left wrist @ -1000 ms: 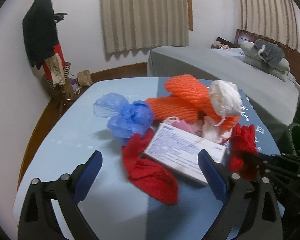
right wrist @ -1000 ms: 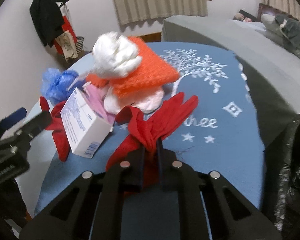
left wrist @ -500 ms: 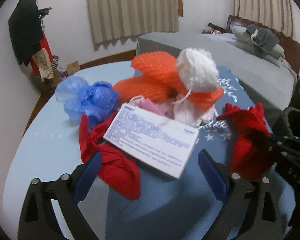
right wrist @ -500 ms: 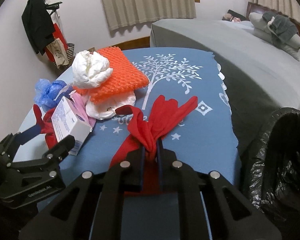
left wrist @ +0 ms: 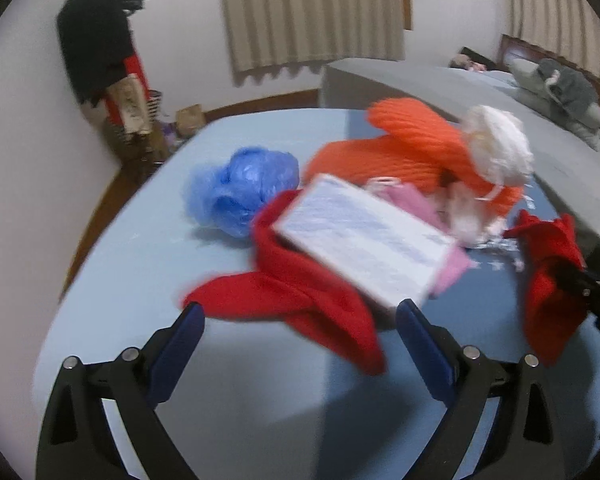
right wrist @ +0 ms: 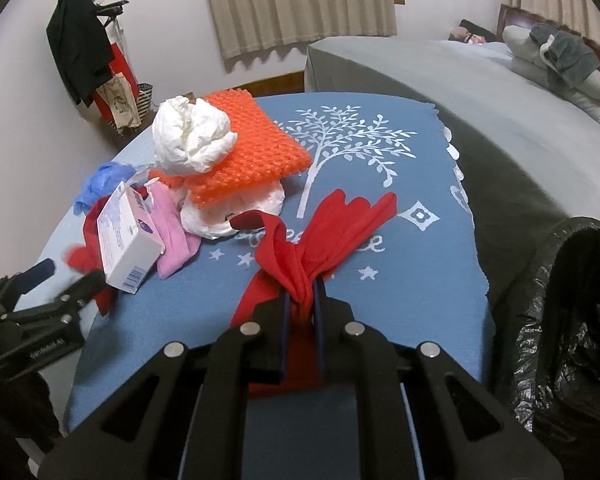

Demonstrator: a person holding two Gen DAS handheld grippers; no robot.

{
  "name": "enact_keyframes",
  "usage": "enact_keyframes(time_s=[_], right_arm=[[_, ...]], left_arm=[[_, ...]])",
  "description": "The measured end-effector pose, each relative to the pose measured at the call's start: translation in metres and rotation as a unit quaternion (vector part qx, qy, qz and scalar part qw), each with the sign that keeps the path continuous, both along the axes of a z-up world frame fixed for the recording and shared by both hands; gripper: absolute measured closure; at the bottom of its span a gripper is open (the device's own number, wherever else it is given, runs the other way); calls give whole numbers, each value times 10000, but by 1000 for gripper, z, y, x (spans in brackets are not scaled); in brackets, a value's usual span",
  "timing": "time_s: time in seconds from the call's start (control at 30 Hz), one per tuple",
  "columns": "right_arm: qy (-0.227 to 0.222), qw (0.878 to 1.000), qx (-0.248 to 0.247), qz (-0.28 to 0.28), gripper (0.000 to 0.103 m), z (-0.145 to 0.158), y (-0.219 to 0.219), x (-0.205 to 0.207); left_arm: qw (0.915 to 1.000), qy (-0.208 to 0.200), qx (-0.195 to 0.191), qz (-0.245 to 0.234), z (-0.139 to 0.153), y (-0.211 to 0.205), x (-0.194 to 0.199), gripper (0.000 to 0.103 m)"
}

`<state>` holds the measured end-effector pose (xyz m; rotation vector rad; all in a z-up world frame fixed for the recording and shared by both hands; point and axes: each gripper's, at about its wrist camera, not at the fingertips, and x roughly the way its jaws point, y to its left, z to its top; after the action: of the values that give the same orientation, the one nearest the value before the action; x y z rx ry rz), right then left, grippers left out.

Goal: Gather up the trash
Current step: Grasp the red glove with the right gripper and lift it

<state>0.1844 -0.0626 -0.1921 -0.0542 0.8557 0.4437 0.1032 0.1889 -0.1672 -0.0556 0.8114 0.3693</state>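
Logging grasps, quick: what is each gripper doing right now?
Left gripper: open, holding nothing.
Right gripper: shut on the red cloth.

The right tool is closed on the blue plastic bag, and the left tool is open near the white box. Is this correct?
Not quite. The right tool is closed on the red cloth, not the blue plastic bag, which lies untouched beyond the white box; the right wrist view shows this. The left tool is indeed open near that box.

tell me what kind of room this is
Most likely a bedroom: a bed with pillows, curtained windows, and a coat stand hung with clothes in the corner.
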Motion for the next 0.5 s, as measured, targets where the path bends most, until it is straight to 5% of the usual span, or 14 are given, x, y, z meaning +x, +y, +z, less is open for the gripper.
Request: enact_keyframes(time_s=[0.5], right_arm=[[26,10000,-6,-74,93,-1,-4,3]], left_arm=[[9988,-266,-294,-301,9,-33,36,8]])
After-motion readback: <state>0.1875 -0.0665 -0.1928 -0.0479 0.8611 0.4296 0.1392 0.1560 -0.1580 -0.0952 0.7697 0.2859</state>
